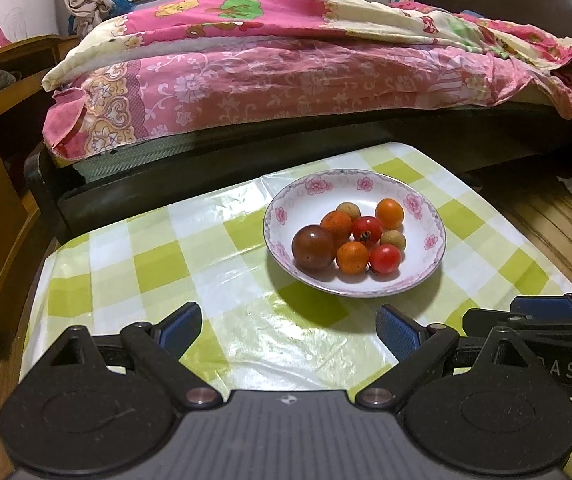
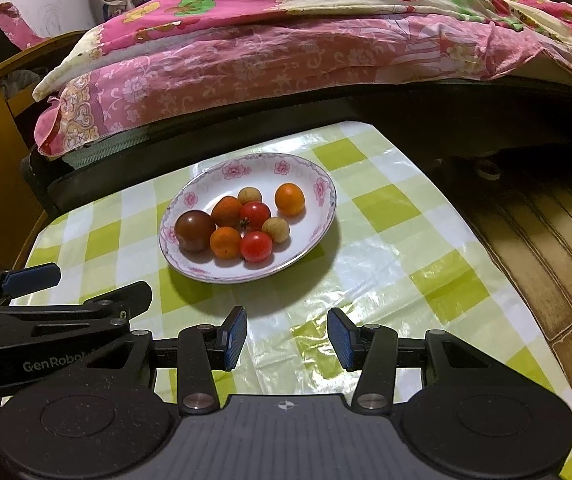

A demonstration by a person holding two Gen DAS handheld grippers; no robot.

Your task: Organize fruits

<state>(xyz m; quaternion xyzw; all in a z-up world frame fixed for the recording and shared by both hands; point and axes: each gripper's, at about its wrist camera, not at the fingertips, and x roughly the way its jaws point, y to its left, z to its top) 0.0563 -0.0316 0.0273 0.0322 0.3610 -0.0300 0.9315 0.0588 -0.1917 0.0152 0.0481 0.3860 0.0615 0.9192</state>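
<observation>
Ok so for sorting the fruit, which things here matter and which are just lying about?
For the job:
- floral plate
- dark plum
- orange fruits, e.g.
- red tomatoes, e.g.
- small tan fruits, e.g.

Just there:
- checked tablecloth
- bed with pink quilt

Fruits (image 1: 350,236) in plate (image 1: 426,272) on table (image 1: 165,264) — bed (image 1: 286,80) behind.

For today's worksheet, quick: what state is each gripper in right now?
Left gripper: open, holding nothing.
Right gripper: open, holding nothing.
</observation>
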